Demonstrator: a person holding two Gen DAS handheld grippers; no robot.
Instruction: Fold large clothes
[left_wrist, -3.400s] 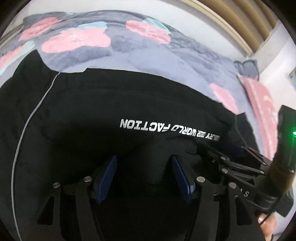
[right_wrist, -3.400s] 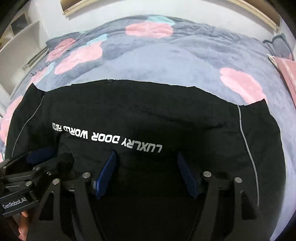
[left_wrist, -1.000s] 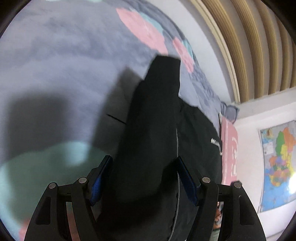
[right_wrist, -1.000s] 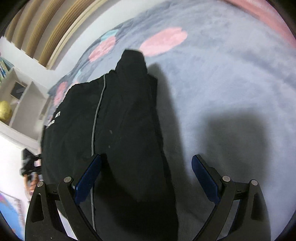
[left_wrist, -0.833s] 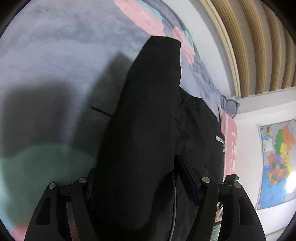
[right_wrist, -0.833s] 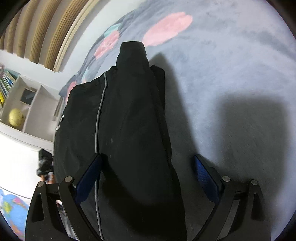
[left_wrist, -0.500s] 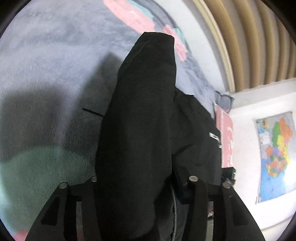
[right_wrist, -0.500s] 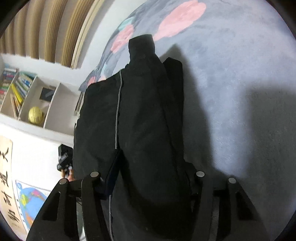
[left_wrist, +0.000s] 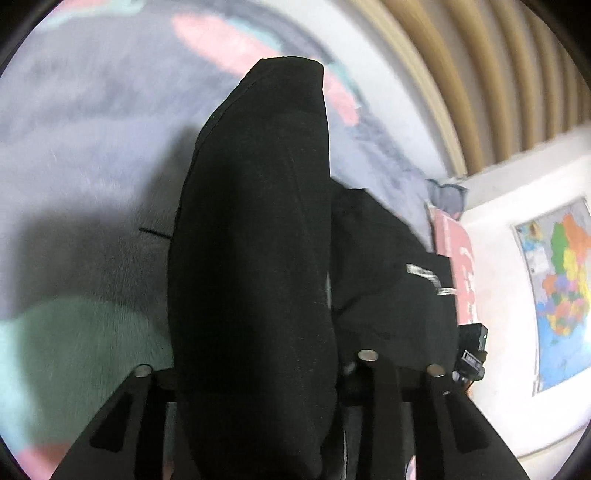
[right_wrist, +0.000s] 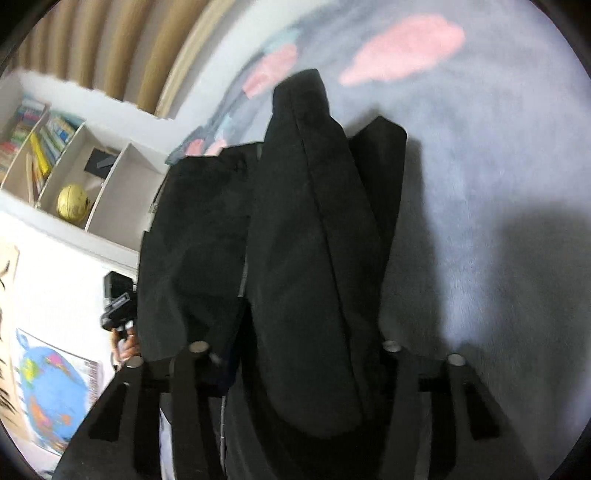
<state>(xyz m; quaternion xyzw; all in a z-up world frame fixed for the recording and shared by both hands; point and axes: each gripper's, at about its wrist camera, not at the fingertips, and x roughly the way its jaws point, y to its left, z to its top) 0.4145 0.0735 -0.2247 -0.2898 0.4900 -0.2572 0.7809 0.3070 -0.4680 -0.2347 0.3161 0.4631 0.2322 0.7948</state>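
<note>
A black jacket (left_wrist: 388, 280) lies on the grey-purple flowered blanket (left_wrist: 92, 147). One of its sleeves (left_wrist: 258, 221) runs up the middle of the left wrist view, bunched between the jaws of my left gripper (left_wrist: 255, 350). The jaws are closing and the cloth hides the pads. In the right wrist view the other sleeve (right_wrist: 314, 240) fills my right gripper (right_wrist: 306, 350), whose jaws are also closing. A dark blue pad (right_wrist: 234, 332) presses its left side. Both sleeves stand a little off the blanket.
The other gripper shows at the jacket's far edge in each view (left_wrist: 472, 347) (right_wrist: 118, 299), with a hand (right_wrist: 125, 343) below it. A pink pillow (left_wrist: 454, 251) lies by the wall. A white shelf (right_wrist: 55, 166) holds books and a gold ball.
Both pairs of jaws have narrowed from wide open onto the sleeves. The sleeves have bunched and risen off the blanket. Both views have swung further round toward the room's walls.
</note>
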